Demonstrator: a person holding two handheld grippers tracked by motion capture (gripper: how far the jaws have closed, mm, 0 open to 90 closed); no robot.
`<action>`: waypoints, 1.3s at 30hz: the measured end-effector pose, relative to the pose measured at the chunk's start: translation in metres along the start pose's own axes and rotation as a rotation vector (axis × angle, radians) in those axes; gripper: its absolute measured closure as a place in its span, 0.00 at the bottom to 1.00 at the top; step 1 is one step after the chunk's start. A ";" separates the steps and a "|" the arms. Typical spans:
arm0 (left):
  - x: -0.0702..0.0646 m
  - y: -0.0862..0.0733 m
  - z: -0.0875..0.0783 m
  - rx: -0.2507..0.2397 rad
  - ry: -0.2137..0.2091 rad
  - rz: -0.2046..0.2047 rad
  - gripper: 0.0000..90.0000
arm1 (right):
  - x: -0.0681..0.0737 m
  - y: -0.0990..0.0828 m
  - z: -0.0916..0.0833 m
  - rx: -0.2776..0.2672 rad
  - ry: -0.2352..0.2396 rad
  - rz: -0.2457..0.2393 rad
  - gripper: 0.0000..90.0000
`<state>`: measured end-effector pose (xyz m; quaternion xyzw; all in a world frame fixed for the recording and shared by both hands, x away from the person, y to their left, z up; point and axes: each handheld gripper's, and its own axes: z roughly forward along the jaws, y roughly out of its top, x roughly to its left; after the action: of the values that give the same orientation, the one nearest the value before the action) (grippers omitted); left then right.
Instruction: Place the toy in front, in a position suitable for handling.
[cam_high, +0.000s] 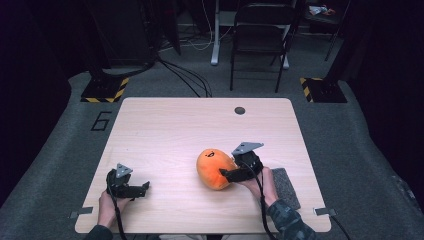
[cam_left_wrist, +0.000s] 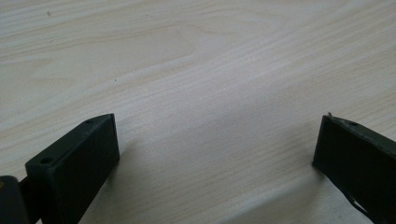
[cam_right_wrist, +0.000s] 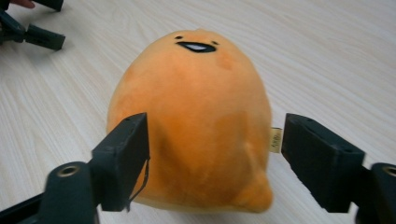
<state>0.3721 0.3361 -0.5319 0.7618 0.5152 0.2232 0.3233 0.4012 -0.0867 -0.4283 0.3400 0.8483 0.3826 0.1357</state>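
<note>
Hands enter from the near edge of the worktop (cam_high: 165, 120), one at each side. The left hand (cam_high: 107, 202) rests low near the front left corner, holding the left gripper (cam_high: 141, 189) level with the surface and pointing toward the right. In the left gripper view its jaws stand wide apart over bare pale wood, with nothing between them. A large "6" (cam_high: 101, 120) is marked on the floor just beyond the worktop's left edge.

Further right, an orange plush toy (cam_high: 216, 168) lies on the worktop a little right of centre, toward the front, its small black eyes and open mouth facing up and away. A small yellowish label (cam_right_wrist: 276, 140) sticks out from its side; any writing on it is too small to read.

The right hand (cam_high: 265, 182), in a patterned sleeve, holds the right gripper (cam_high: 225, 174) level, pointing left at the toy. Its jaws are spread on either side of the toy's rear end: one lies against the plush, the other stands just clear of it beside the label, so the toy is not clamped. A grey pad (cam_high: 287, 187) lies just right of that hand.
</note>
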 end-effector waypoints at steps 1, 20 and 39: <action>0.000 0.000 0.000 0.003 -0.003 0.001 0.00 | -0.001 -0.001 -0.004 0.002 0.002 0.009 0.21; 0.000 0.000 0.000 0.003 -0.002 0.000 0.00 | -0.042 -0.047 -0.060 0.009 -0.099 0.114 0.06; 0.001 0.000 0.001 0.000 -0.006 0.001 0.00 | -0.074 -0.116 -0.056 0.176 -0.191 0.233 0.10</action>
<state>0.3731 0.3366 -0.5321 0.7627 0.5137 0.2212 0.3248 0.3722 -0.2237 -0.4790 0.4816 0.8164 0.2862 0.1401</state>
